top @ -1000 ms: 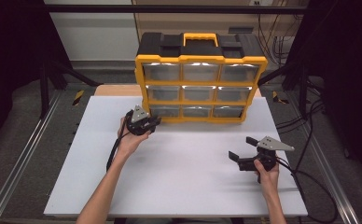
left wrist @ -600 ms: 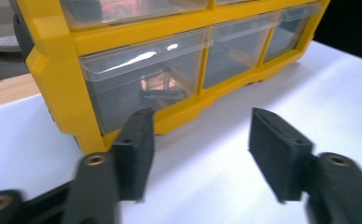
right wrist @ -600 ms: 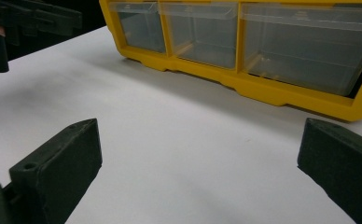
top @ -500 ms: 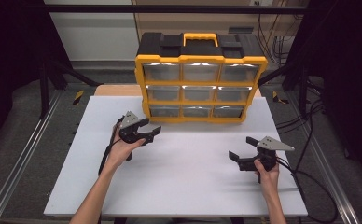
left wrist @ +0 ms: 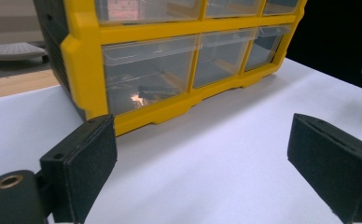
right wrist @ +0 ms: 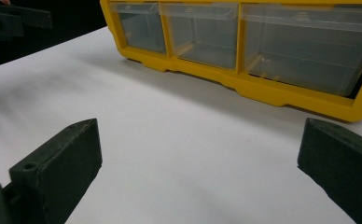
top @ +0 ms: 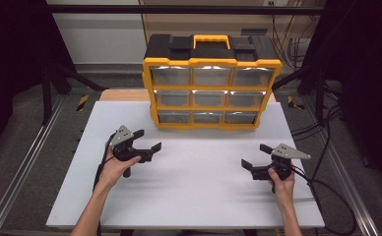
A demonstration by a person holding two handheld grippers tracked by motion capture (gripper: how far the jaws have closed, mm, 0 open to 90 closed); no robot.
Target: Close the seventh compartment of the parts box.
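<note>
Tabletop [top: 189,196]: white; yellow drawer cabinet [top: 211,88] at 12 o'clock
Left gripper [top: 147,142]: 9 o'clock; fingers just spreading, nothing between
Right gripper [top: 256,158]: 3 o'clock; fingers spread
Room: dark; grey floor [top: 26,118]

this is looking like a lab or test workshop set up for recording. a white table [top: 189,196] is sitting inside a frame of metal rails [top: 21,172], with black curtains [top: 12,59] hanging at both sides and cables [top: 327,187] trailing across a grey floor. a yellow and black drawer organizer [top: 211,81] is standing on the table, with yellow-black hazard tape [top: 82,102] marking the floor behind.
</note>
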